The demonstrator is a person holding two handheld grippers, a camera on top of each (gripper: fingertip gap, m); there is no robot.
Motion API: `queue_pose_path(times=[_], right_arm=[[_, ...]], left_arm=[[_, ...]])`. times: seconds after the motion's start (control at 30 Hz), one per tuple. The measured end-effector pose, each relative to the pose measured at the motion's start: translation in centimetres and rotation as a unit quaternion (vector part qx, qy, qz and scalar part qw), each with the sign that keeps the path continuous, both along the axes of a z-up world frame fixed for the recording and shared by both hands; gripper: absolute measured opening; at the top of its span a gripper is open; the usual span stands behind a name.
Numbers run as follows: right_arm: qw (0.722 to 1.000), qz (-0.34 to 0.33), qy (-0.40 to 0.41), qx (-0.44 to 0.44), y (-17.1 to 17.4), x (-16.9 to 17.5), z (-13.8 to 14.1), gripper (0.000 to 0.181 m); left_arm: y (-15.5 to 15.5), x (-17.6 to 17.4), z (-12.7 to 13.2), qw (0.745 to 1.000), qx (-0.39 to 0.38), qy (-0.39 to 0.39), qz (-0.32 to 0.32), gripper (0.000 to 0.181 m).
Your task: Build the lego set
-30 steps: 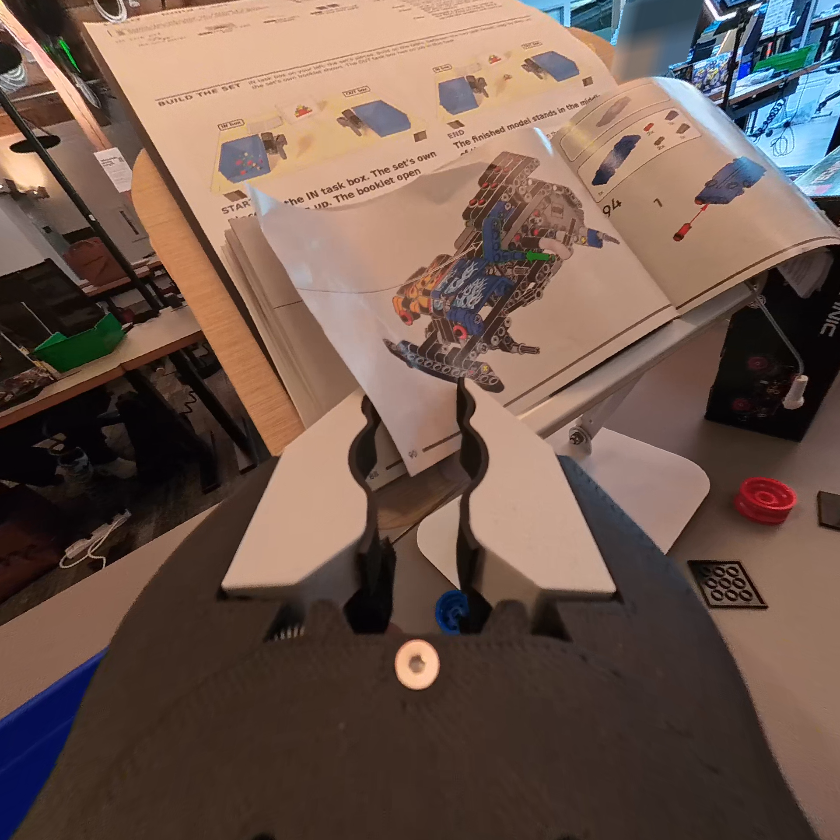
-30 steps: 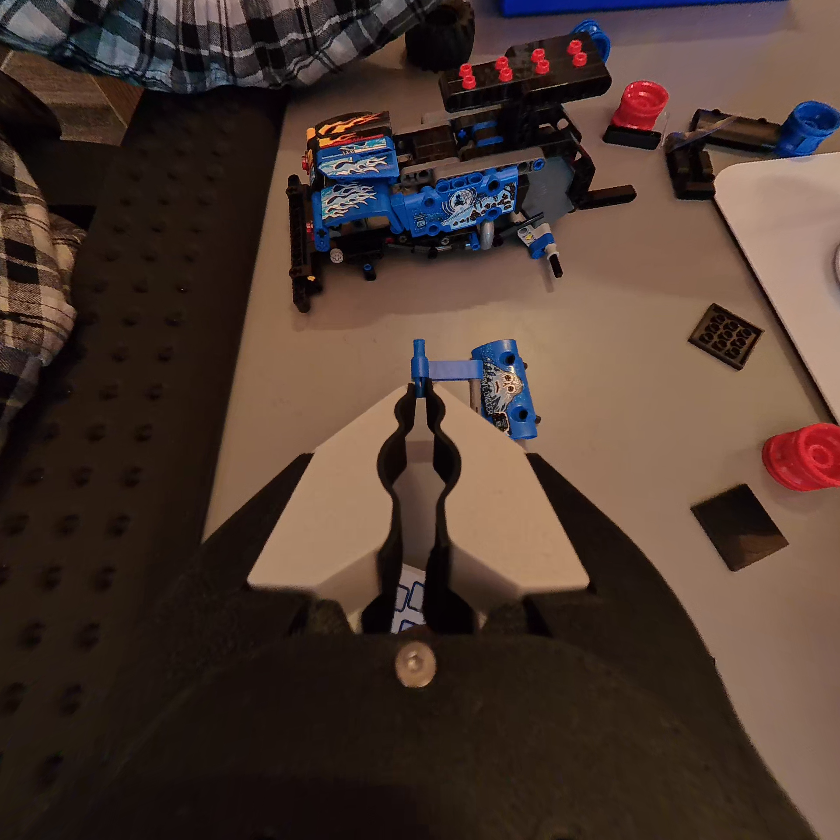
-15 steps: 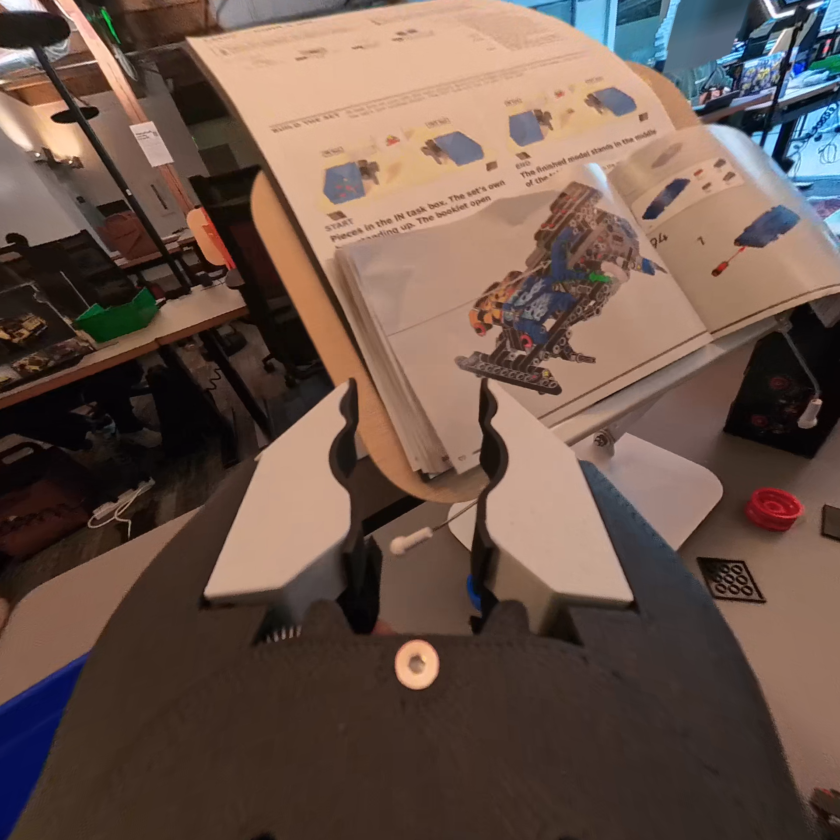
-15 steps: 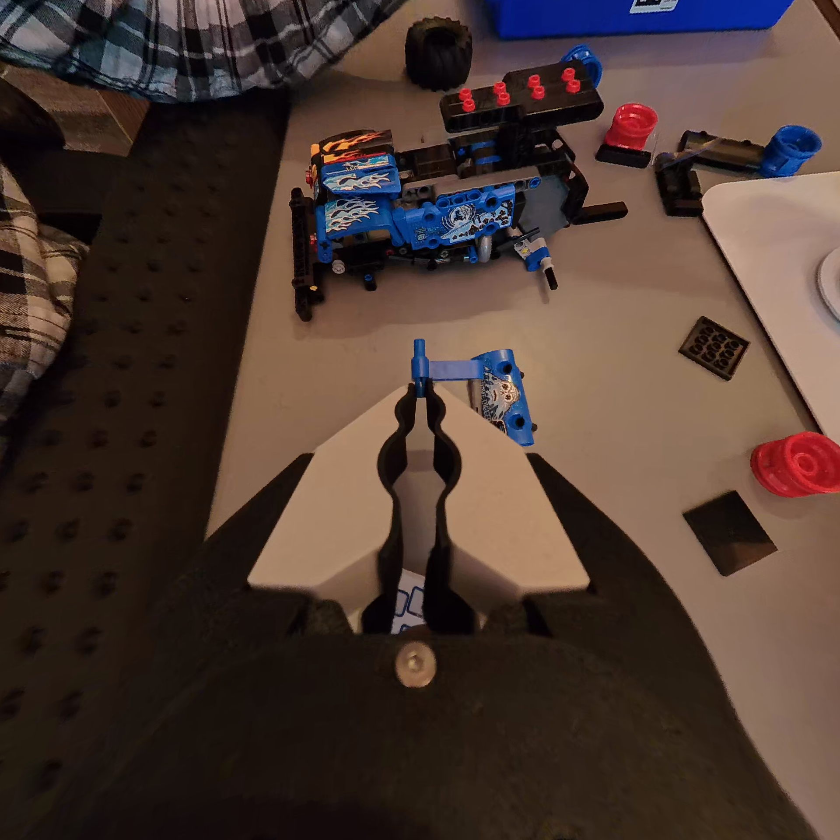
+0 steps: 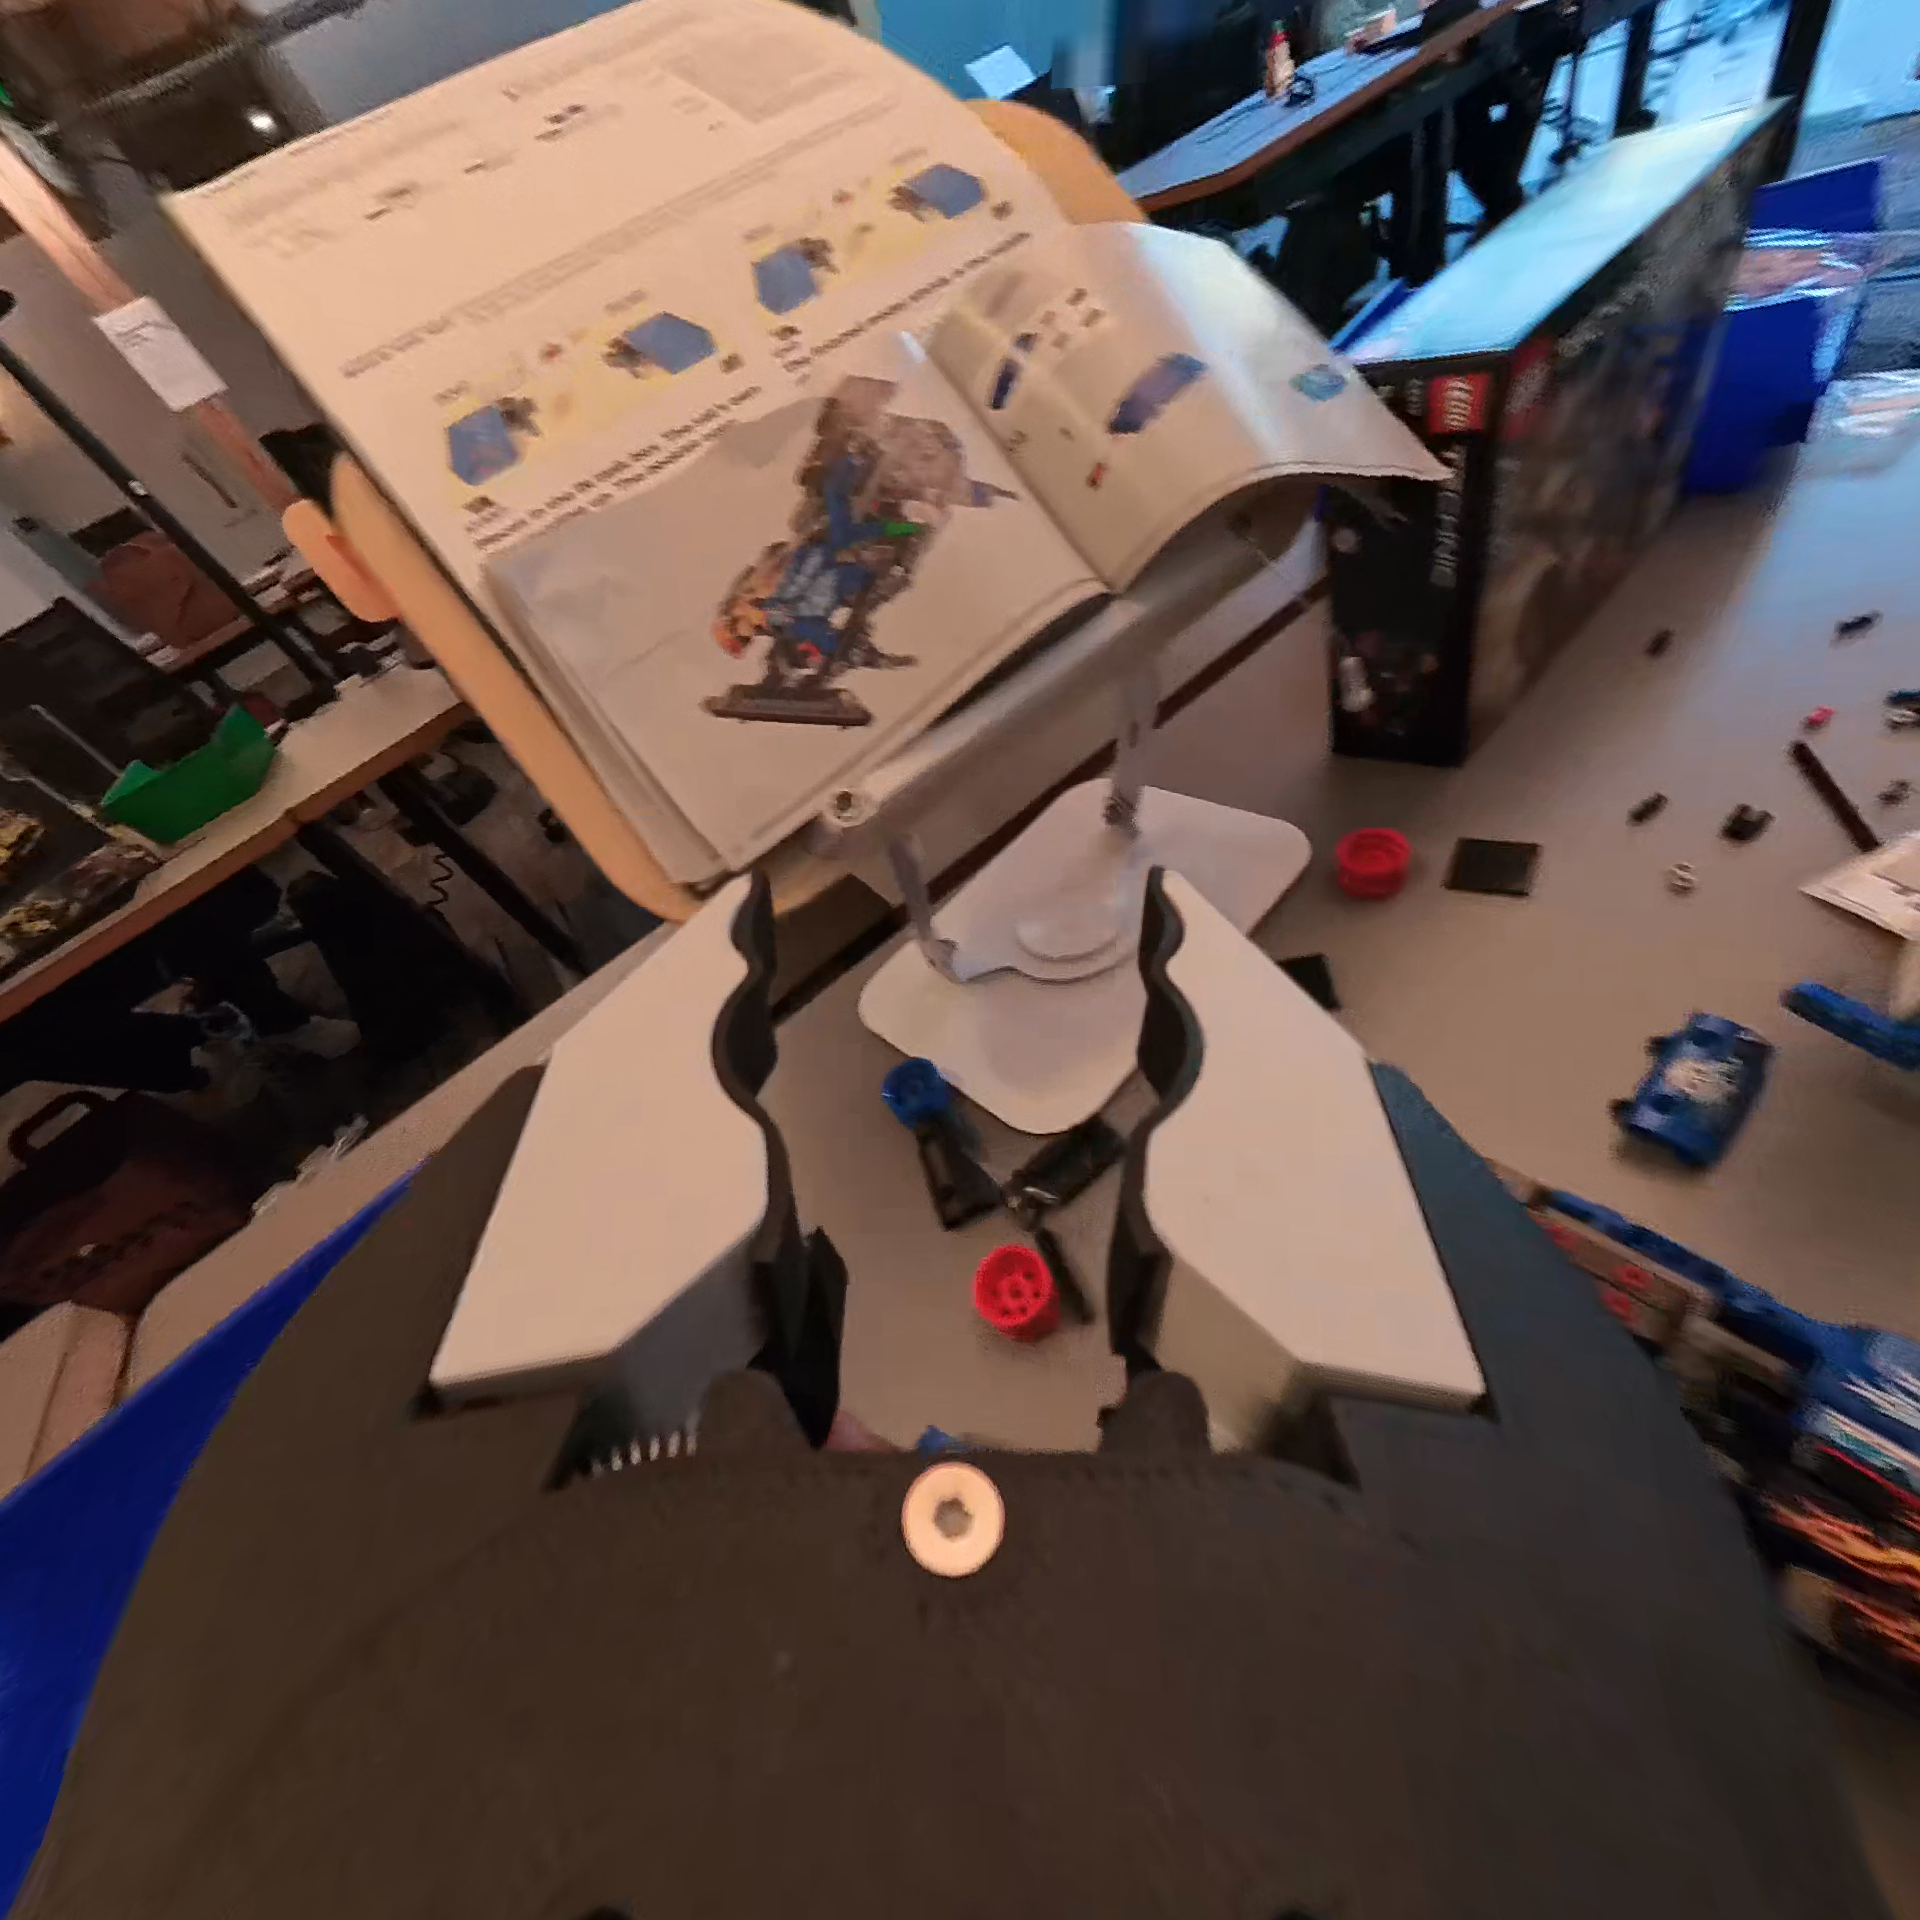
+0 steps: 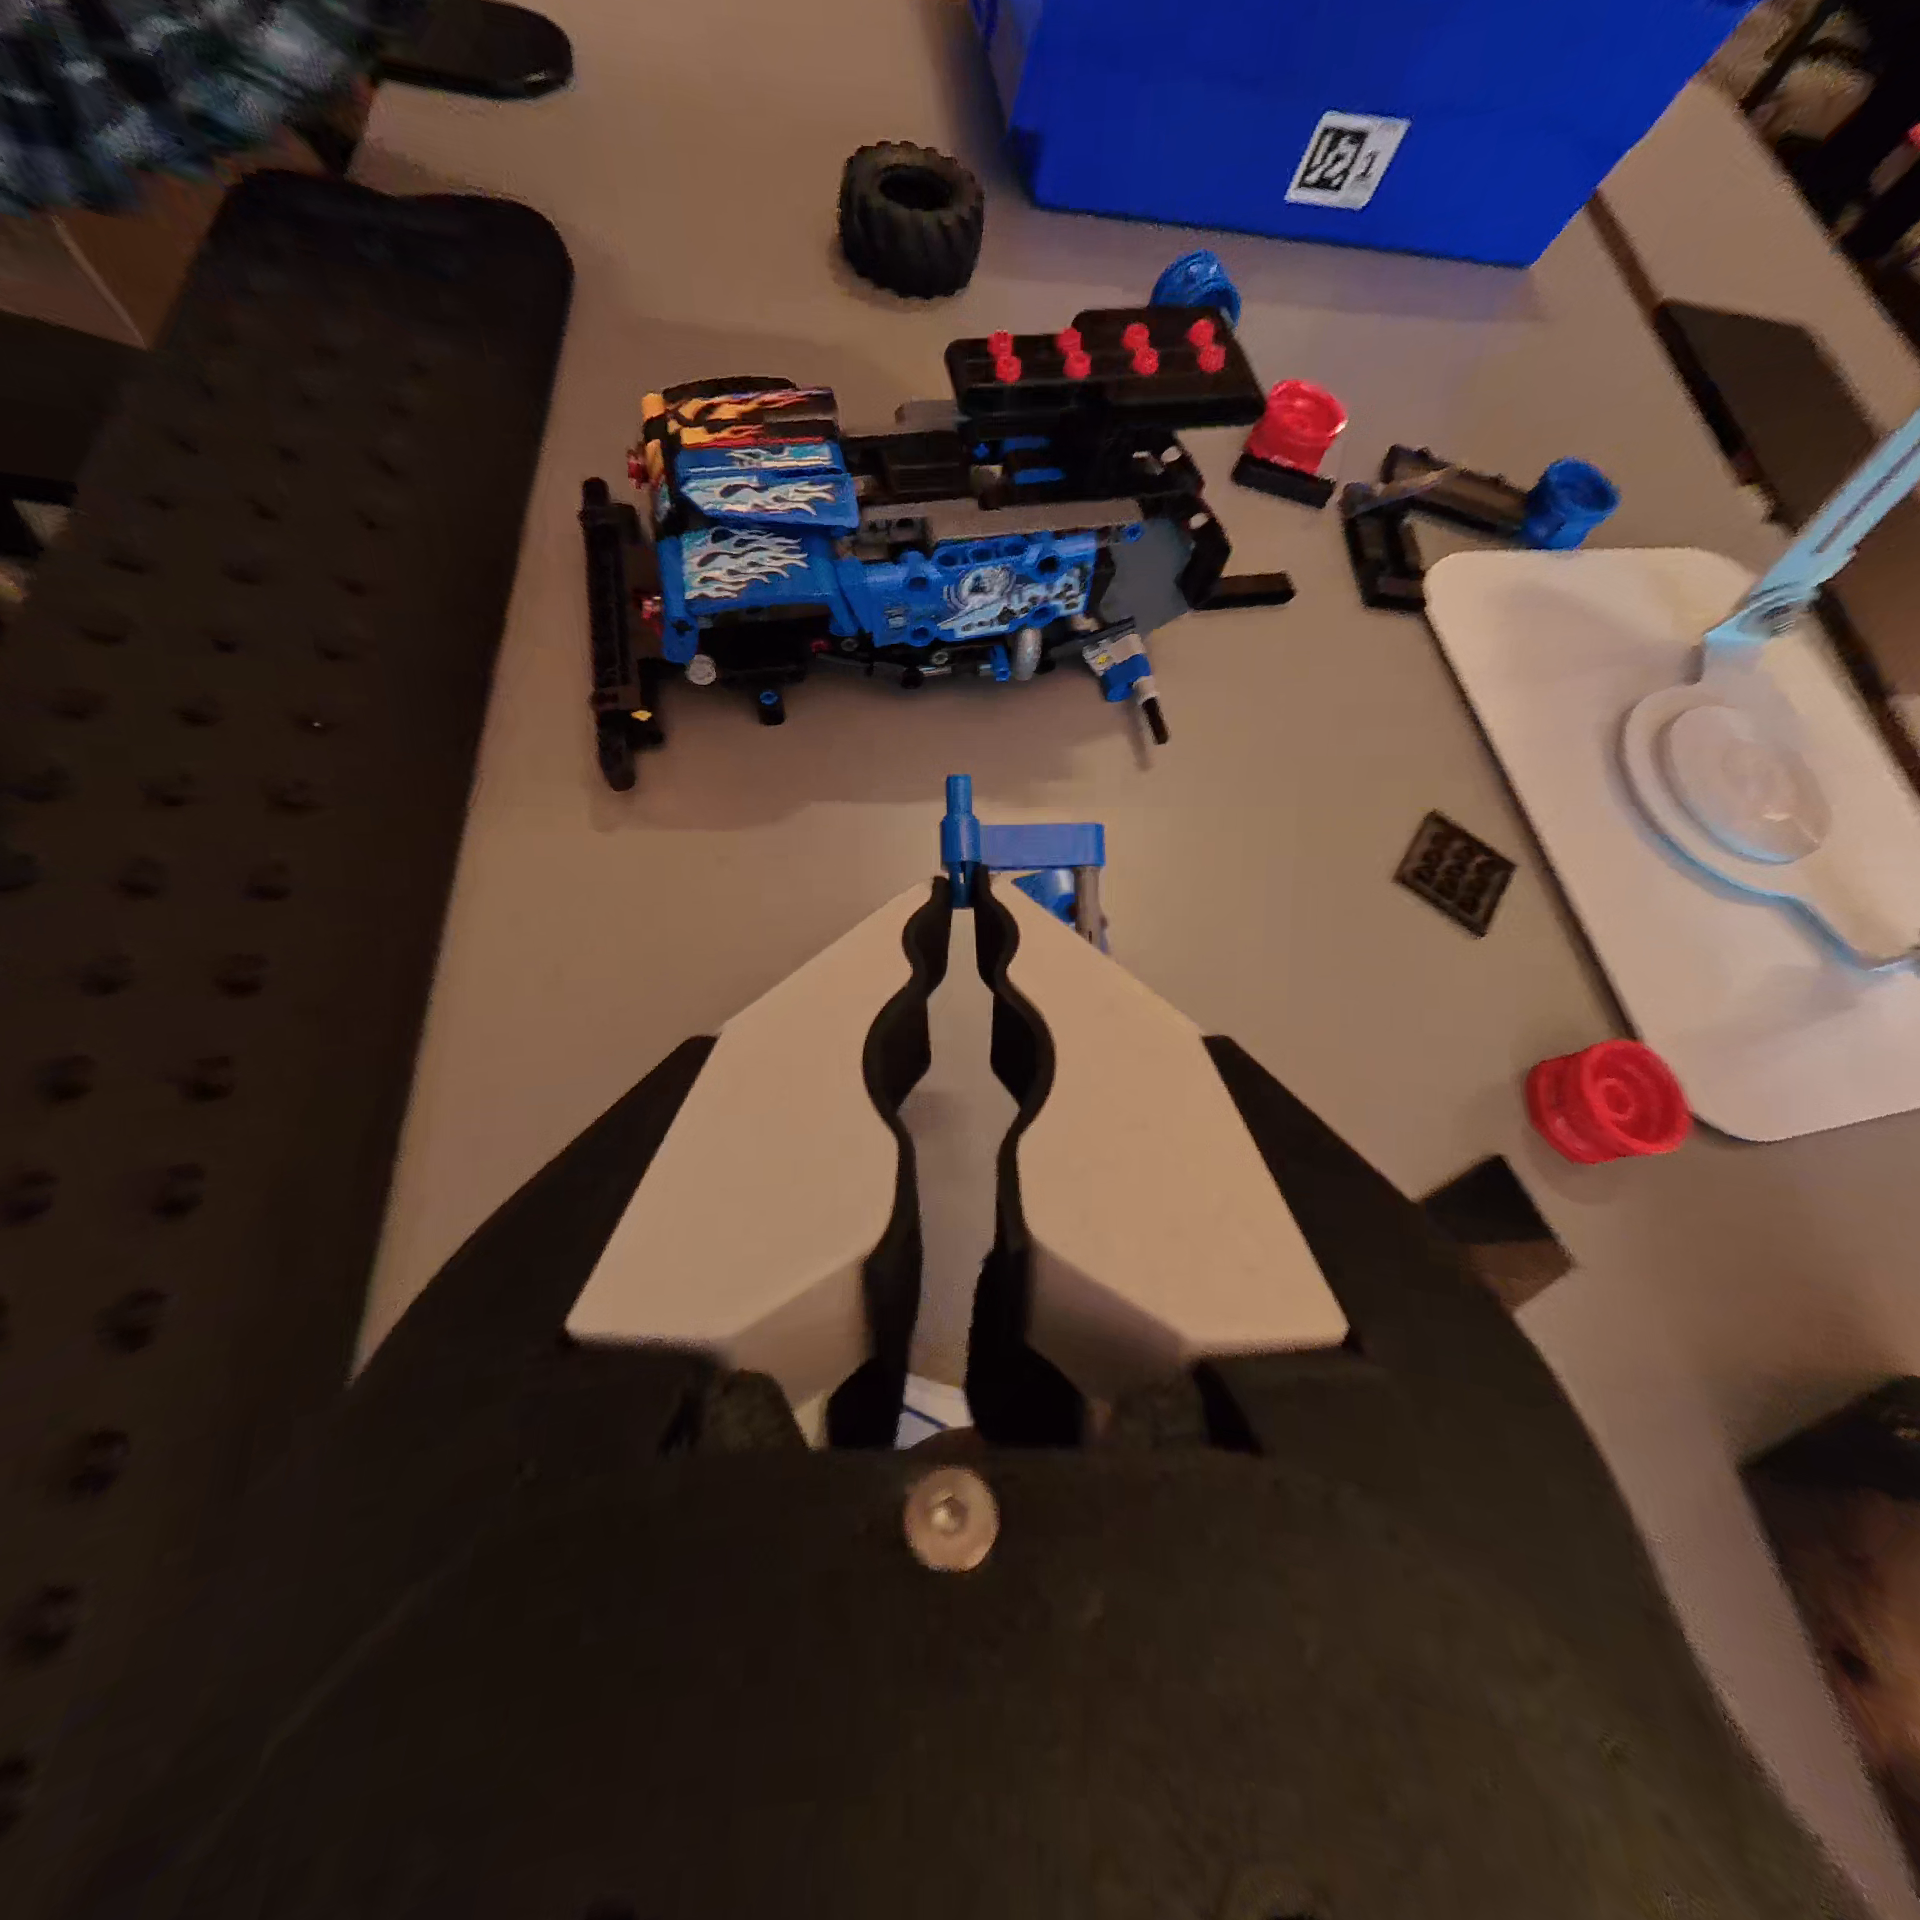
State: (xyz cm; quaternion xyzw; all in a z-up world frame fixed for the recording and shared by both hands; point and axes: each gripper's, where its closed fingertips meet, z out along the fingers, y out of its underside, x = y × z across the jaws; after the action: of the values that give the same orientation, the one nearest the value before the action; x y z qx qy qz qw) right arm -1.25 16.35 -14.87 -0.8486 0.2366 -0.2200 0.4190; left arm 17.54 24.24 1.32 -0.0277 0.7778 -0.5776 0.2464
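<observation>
The grey table (image 6: 1299, 831) carries, at its far side, the half-built blue and black plastic truck with flame stickers (image 6: 894, 551), lying lengthwise and well apart from anything held. Behind it stands the open paper instruction booklet on its white stand (image 5: 831, 582); checking the pictured step there before joining parts is probably wise.

The left hand-held gripper (image 5: 956, 914) is spread wide and empty over a red plastic wheel hub (image 5: 1016, 1291) and black beams. The right hand-held gripper (image 6: 961, 894) is pressed together on the small blue plastic pin-and-panel piece (image 6: 1023, 847), pinching its thin axle end just short of the truck.

To do the step well, I would steady the truck with the free gripper first, then line the pin up squarely with its hole, since so narrow a pinch could let the piece swivel.
</observation>
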Motion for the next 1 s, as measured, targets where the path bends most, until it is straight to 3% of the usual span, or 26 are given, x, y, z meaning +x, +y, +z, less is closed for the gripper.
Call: queue_pose_path(times=[0.17,0.3,0.37,0.7,1.0], right_arm=[[0.995,-0.016,-0.089,-0.038,0.2,0.6,1.8,0.002],[0.986,-0.025,-0.145,-0.077,0.2,0.7,2.8,0.002],[0.98,-0.028,-0.173,-0.095,0.2,0.7,3.3,0.002],[0.966,-0.037,-0.227,-0.119,0.4,0.4,4.8,0.002],[0.962,-0.043,-0.242,-0.118,0.5,0.3,5.3,0.002]], left_arm=[[-2.5,-7.2,-2.6,0.995,0.02,0.005,-0.098,0.055],[-5.6,-14.2,-6.5,0.968,0.062,0.093,-0.225,0.035],[-6.6,-16.2,-8.2,0.956,0.087,0.116,-0.256,0.035],[-8.2,-18.9,-11.2,0.933,0.102,0.165,-0.304,0.039],[-8.1,-19.2,-11.0,0.93,0.088,0.166,-0.317,0.026]])
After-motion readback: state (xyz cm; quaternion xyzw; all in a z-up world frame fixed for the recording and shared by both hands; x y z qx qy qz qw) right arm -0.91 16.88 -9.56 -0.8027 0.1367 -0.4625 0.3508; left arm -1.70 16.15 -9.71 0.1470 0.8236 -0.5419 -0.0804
